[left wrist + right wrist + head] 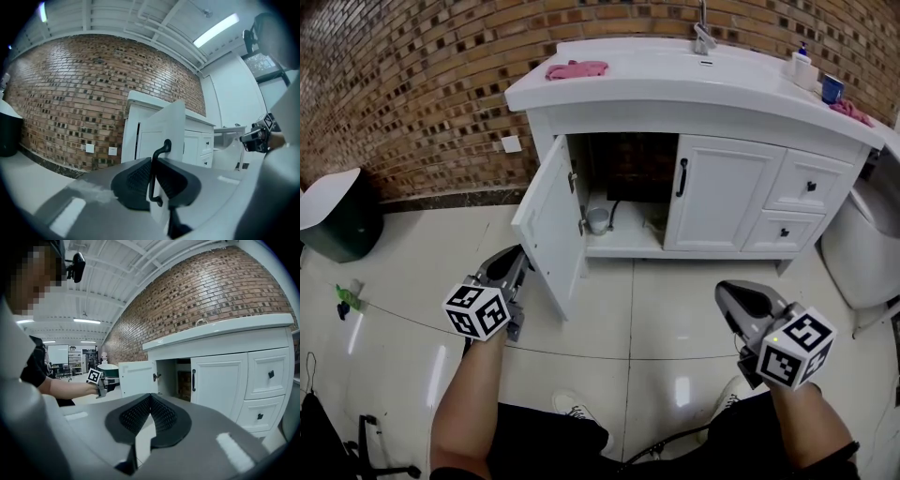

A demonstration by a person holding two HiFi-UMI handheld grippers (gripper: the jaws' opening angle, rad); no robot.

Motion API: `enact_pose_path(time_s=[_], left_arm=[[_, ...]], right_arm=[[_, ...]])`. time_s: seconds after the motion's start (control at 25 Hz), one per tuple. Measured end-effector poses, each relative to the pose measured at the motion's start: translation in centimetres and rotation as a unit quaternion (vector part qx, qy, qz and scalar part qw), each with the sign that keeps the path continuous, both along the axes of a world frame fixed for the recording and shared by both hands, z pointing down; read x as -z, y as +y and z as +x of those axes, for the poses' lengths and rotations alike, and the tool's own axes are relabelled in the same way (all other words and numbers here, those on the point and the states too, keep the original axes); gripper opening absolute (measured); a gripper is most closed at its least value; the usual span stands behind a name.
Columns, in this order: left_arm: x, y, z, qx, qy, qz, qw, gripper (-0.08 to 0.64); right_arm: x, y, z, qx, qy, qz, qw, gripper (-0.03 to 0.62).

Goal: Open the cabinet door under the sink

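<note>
The white vanity cabinet (pixel 727 192) stands under the sink (pixel 675 70) against a brick wall. Its left door (pixel 551 220) is swung wide open toward me, and the dark inside shows. My left gripper (pixel 523 261) is at that door's outer edge. In the left gripper view the thin black door handle (pixel 160 151) runs upright between the two pads, and my left gripper (pixel 153 164) is shut on it. My right gripper (pixel 727 291) hangs lower right, apart from the cabinet. In the right gripper view the right gripper (pixel 150 397) is shut, holding nothing; the open door (pixel 138 378) shows beyond it.
The right door (pixel 218 380) with a black handle and two drawers (pixel 806 186) stay closed. A small canister (pixel 598 220) stands inside the cabinet. A pink cloth (pixel 577 68), a soap bottle (pixel 802 66) and a blue cup (pixel 832 88) sit on top. A dark bin (pixel 333 220) stands left.
</note>
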State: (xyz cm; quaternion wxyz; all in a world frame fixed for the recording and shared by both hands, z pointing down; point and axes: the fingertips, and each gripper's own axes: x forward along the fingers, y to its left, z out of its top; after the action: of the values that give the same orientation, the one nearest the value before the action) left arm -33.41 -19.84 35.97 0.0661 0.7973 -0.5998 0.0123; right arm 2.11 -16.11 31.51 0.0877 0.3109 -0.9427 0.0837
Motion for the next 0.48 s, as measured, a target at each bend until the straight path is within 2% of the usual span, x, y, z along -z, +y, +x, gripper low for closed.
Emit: enact_pose_path(time_s=[0.08, 0.16, 0.32, 0.48], left_arm=[[0.0, 0.0, 0.1, -0.006, -0.01, 0.004, 0.9999, 0.021], [0.0, -0.1, 0.0, -0.012, -0.004, 0.003, 0.9999, 0.025], [0.2, 0.1, -0.2, -0.02, 0.025, -0.01, 0.9994, 0.048], [0.4, 0.4, -0.4, -0.031, 0.082, -0.049, 0.9949, 0.055]], right_arm=[[0.1, 0.1, 0.1, -0.004, -0.003, -0.001, 1.0, 0.008], [0.3, 0.1, 0.3, -0.008, -0.007, -0.001, 1.0, 0.008], [0.1, 0.5, 1.2, -0.018, -0.011, -0.008, 1.0, 0.008], [0.5, 0.4, 2.1, -0.029, -0.03, -0.016, 0.999, 0.008]])
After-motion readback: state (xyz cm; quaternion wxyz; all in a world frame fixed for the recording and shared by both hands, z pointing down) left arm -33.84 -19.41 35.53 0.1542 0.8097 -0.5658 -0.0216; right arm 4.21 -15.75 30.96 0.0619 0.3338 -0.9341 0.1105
